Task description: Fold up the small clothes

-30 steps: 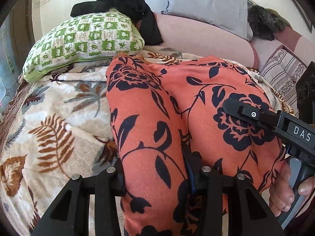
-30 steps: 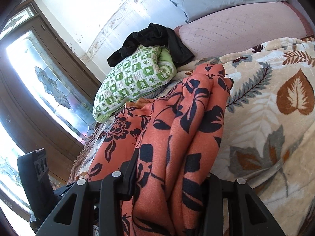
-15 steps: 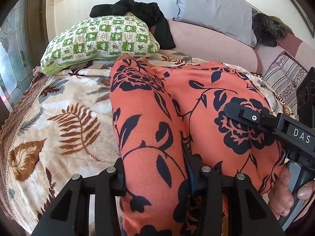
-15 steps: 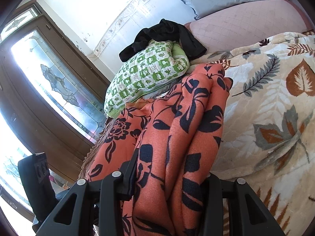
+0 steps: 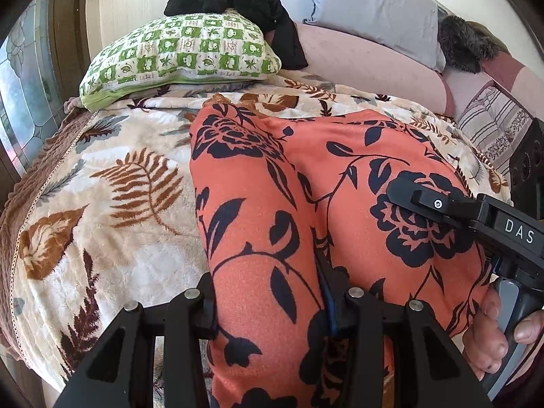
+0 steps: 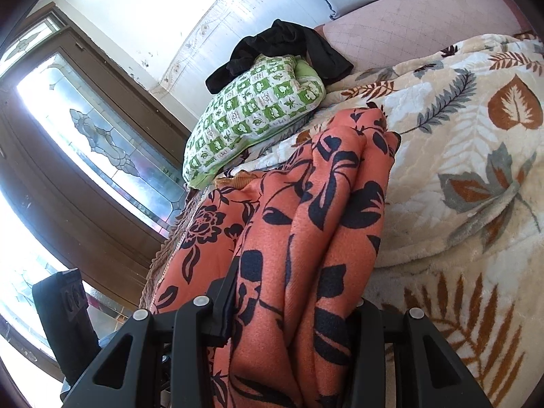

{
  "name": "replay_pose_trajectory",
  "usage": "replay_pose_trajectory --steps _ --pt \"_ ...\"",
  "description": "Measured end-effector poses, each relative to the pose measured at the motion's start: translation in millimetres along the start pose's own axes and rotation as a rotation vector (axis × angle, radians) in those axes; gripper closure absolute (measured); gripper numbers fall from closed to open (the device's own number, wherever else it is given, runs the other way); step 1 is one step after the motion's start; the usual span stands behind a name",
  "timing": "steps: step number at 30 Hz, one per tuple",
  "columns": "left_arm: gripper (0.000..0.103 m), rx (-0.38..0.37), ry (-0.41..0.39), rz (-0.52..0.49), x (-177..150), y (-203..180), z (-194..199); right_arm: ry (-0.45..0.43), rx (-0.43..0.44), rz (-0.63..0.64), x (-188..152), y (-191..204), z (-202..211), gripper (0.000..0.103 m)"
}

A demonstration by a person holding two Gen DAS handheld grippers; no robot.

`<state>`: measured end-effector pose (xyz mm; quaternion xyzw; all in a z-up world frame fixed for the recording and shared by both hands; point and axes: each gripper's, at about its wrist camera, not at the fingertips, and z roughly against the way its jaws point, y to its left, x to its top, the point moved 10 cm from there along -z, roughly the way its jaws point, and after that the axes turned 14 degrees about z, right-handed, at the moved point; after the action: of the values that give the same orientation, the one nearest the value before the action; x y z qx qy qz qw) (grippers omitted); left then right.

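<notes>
An orange garment with a dark floral print [image 5: 306, 204] hangs from both grippers over the bed, its far end resting on the leaf-print blanket [image 5: 102, 204]. My left gripper [image 5: 272, 306] is shut on its near edge, the cloth bunched between the fingers. The right gripper shows at the right of the left wrist view [image 5: 476, 217], held by a hand. In the right wrist view my right gripper [image 6: 292, 312] is shut on thick folds of the same garment [image 6: 323, 221]. The left gripper's body [image 6: 64, 319] shows at the lower left there.
A green checked pillow [image 5: 183, 54] with a black garment [image 5: 244, 3] on it lies at the head of the bed. A grey pillow [image 5: 370, 10] and pink bolster [image 5: 367, 64] are behind. A stained-glass door [image 6: 102, 149] stands left of the bed.
Both grippers have drawn back and up with the garment, so more of the blanket and the bed's left edge shows. Both grips are unchanged.
</notes>
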<state>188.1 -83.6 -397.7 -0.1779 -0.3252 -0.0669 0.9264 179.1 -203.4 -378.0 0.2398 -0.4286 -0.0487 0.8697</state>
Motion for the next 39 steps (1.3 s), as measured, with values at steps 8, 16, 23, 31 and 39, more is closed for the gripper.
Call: replay_pose_trajectory --steps 8,16,23,31,39 --pt "0.058 0.026 0.037 0.003 -17 8 -9 0.066 -0.030 -0.064 -34 -19 -15 0.061" --pt "0.046 0.017 0.070 0.056 -22 18 -18 0.100 -0.059 -0.101 -46 -32 -20 0.060" --pt "0.029 0.033 0.067 0.051 -27 27 -16 0.132 -0.097 -0.108 -57 -45 -22 0.045" --pt "0.024 0.020 0.061 0.077 -26 44 2 0.194 -0.188 -0.065 -58 -49 -10 0.033" --pt "0.025 0.081 -0.043 0.020 -10 51 24 0.003 -0.298 0.126 1 -35 44 0.038"
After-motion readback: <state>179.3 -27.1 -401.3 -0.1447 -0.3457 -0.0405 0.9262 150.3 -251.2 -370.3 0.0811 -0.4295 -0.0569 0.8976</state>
